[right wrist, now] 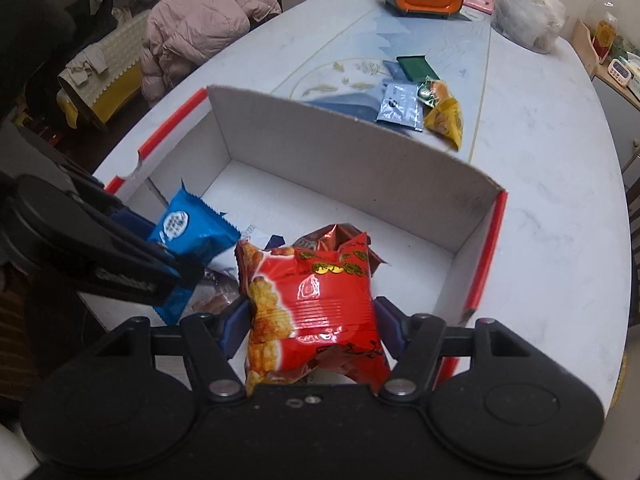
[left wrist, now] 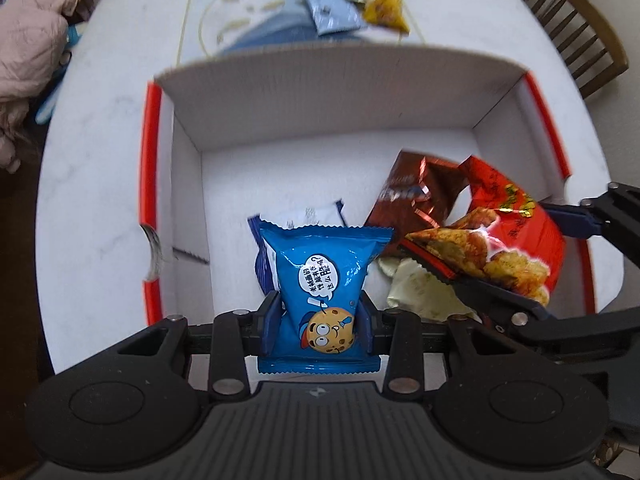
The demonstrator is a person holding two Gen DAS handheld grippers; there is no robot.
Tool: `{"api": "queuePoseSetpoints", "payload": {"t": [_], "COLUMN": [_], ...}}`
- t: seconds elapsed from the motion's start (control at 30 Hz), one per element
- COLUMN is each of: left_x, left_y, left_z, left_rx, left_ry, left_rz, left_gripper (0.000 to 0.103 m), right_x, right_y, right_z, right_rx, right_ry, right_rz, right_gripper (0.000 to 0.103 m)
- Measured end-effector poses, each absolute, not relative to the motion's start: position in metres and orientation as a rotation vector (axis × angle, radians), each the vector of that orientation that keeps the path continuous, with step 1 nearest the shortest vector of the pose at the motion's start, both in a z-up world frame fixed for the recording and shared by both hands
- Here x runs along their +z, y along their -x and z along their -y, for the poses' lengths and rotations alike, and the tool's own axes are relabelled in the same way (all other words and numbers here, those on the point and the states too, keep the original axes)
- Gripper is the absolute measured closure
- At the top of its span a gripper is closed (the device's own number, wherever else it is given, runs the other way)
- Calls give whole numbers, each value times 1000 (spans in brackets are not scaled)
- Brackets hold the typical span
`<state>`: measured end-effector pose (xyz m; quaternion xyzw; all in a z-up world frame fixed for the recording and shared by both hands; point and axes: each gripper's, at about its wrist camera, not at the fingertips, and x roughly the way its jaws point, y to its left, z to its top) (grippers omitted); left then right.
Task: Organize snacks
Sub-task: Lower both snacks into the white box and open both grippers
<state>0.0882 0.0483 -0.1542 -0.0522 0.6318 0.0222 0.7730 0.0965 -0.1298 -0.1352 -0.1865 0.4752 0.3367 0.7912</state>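
Both packets hang over the open cardboard box (right wrist: 352,152) very near each other, so a careless release could bump one grip against the other — or drop a packet on the rim instead of inside. The left gripper (left wrist: 320,322) is clamped on the blue cookie packet (left wrist: 324,280). The right gripper (right wrist: 314,326), jaws wider, is clamped on the red snack bag (right wrist: 316,300) — four more snacks (right wrist: 420,96) wait on the table (right wrist: 540,200) beyond the box.

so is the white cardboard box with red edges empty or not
Not empty: several wrappers already lie on the floor of the white cardboard box, including a brown foil packet and a pale packet.
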Motion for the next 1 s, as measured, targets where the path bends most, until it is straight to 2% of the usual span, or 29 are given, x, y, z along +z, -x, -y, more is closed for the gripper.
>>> {"api": "queuePoseSetpoints", "payload": {"t": [0.43,0.7,0.83,1.0], "left_x": [-181,-182,-179,-170], "left_y": [-90,-84,-79,-73], "left_z": [-48,-50,-51,-52], "left_rx": [40,31,26,18], "left_ry": [142,161,162,165], "left_rz": [-1394,-1357,-1331,-1297], "left_gripper": [65,65,58,51], "right_x": [-148,-149,-147,-139], "right_y": [-97,-97,-95,-94], "right_z": [127,129,130,132], "right_rx": [728,729,724,720], "right_ry": [381,363,354,343], "right_rz": [-1031,-1030,-1030,-1009], "right_gripper": [37,32,30,23]}}
